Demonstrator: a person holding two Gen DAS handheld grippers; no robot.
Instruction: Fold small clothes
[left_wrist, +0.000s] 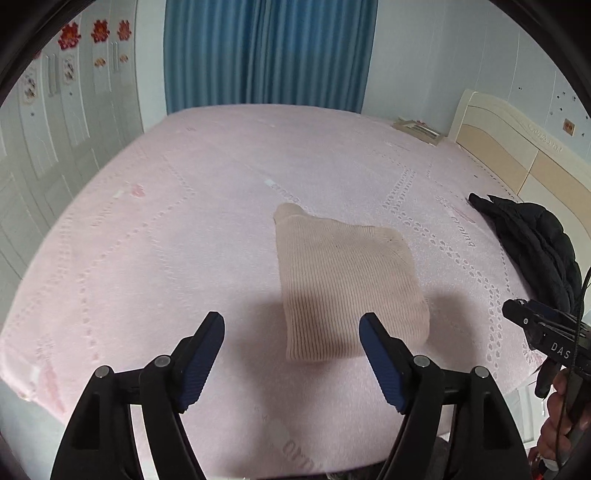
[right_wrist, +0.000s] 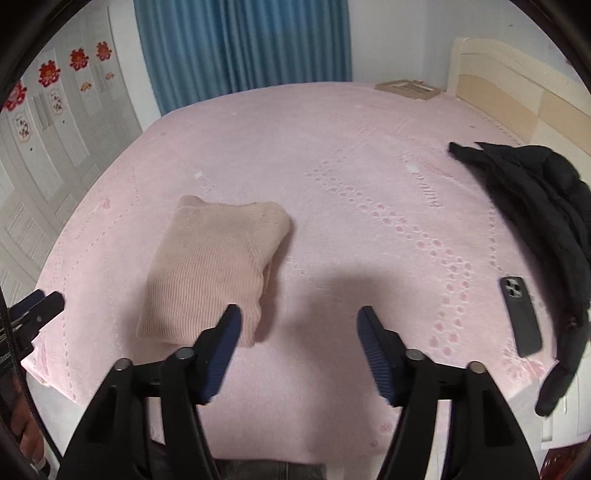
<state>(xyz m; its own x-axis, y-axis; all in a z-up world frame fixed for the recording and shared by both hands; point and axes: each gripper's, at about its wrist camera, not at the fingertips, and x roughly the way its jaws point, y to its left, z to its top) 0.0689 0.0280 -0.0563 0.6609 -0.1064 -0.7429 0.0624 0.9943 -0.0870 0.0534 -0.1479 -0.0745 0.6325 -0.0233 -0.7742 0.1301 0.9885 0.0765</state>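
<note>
Left wrist view: the left gripper (left_wrist: 291, 328) hangs above the near edge of the bed (left_wrist: 147, 229) with jaws spread wide and empty, and the folded beige knit sweater (left_wrist: 343, 280) lies just beyond, at 1 o'clock from them. Right wrist view: the right gripper (right_wrist: 299, 325) is likewise spread and empty, the sweater (right_wrist: 214, 266) at 10 o'clock, a phone (right_wrist: 521, 315) at 3 o'clock beside a black jacket (right_wrist: 535, 206). The knit looks soft, light and limp, so a pinch through all layers at a corner or folded edge is advised.

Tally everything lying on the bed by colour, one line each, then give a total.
Beige: 1, folded sweater
Black: 1, jacket
Dark grey: 1, phone
Tan: 1, flat box at the far corner
Total: 4
</note>
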